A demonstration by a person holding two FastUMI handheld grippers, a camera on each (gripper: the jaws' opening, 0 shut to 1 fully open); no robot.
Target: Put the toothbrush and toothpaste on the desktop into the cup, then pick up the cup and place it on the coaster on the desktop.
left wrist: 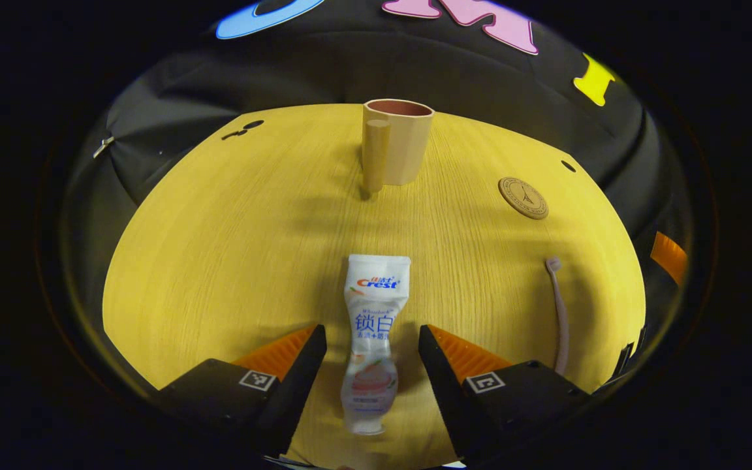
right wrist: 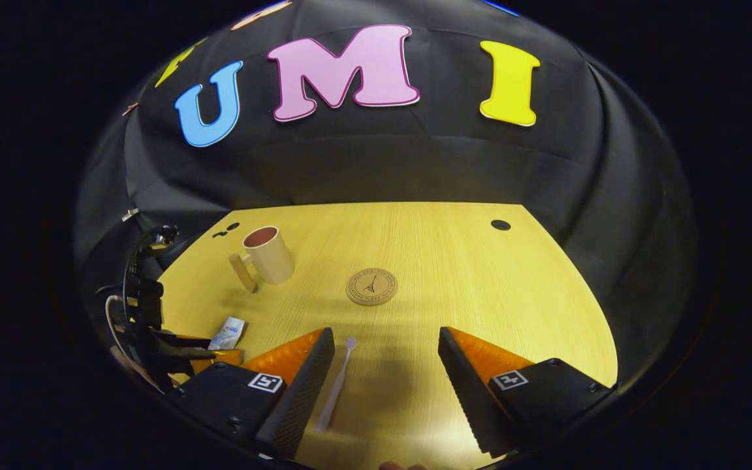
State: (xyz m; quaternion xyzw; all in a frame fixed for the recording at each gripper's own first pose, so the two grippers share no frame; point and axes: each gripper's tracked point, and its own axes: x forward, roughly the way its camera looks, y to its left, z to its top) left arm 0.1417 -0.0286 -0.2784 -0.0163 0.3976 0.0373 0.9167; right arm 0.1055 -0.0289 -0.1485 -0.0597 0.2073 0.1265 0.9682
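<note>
Desktop (left wrist: pixel 219 248) first: your yellow wood-grain surface carries everything, and the black cloth wall (left wrist: pixel 415 72) closes in behind it.

Your left gripper (left wrist: pixel 372 343) hangs low over the near part of the desktop with its fingers spread wide apart, gripping nothing. The toothpaste (left wrist: pixel 371 339) lies flat between them, crimped end pointing away from you and cap end nearest the camera; you can see a gap on each side, so neither finger touches the tube. In the right gripper view that same gripper (right wrist: pixel 216 356) sits at the far left, with the tube's end (right wrist: pixel 228 333) poking out ahead of it.

Your right gripper (right wrist: pixel 386 349) is likewise released, fingers wide, holding nothing.

Next in size, the cup (left wrist: pixel 397 140) stands upright toward the back of the desktop, straight beyond the toothpaste, its handle facing you in the left gripper view. From the right gripper view the cup (right wrist: pixel 265 256) is at the back left.

The coaster (right wrist: pixel 371 286) lies flat near the middle, well apart from the cup and to its right (left wrist: pixel 523 197).

Smallest, the toothbrush (right wrist: pixel 335 385) lies on the desktop just inside your right gripper's left finger, head pointing toward the coaster; whether it touches that finger you cannot tell. In the left gripper view the toothbrush (left wrist: pixel 559 313) lies off to the right.
</note>
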